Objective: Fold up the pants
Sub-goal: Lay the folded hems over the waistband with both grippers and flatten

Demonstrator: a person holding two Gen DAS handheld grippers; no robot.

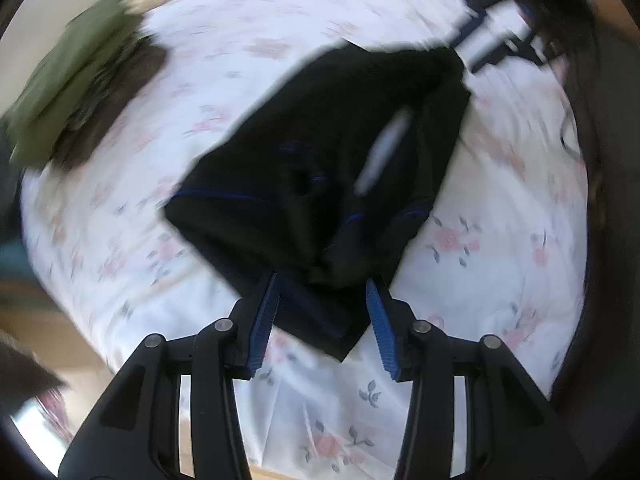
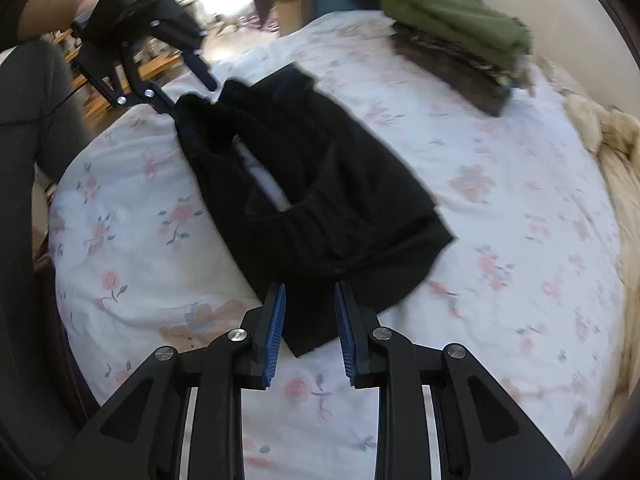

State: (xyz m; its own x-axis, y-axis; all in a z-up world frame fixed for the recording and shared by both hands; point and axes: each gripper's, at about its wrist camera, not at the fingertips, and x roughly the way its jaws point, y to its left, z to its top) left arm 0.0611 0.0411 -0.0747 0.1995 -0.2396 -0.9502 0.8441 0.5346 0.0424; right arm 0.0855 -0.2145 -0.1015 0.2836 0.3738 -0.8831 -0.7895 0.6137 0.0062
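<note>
Black pants with thin blue piping (image 1: 320, 168) lie bunched on a white floral bedsheet (image 1: 480, 272); they also show in the right wrist view (image 2: 320, 200). My left gripper (image 1: 322, 284) is open, its blue-padded fingers on either side of one end of the pants. My right gripper (image 2: 310, 290) is open, its fingers astride the opposite end. The left gripper also shows in the right wrist view (image 2: 160, 92) at the far end of the pants. A white strip shows through a gap in the fabric (image 2: 264, 180).
A stack of folded clothes with an olive-green piece on top (image 2: 460, 28) sits at a far part of the bed, also seen in the left wrist view (image 1: 68, 92). A cream fuzzy blanket (image 2: 616, 152) lies along the right edge. A person's grey-clad leg (image 2: 40, 112) stands beside the bed.
</note>
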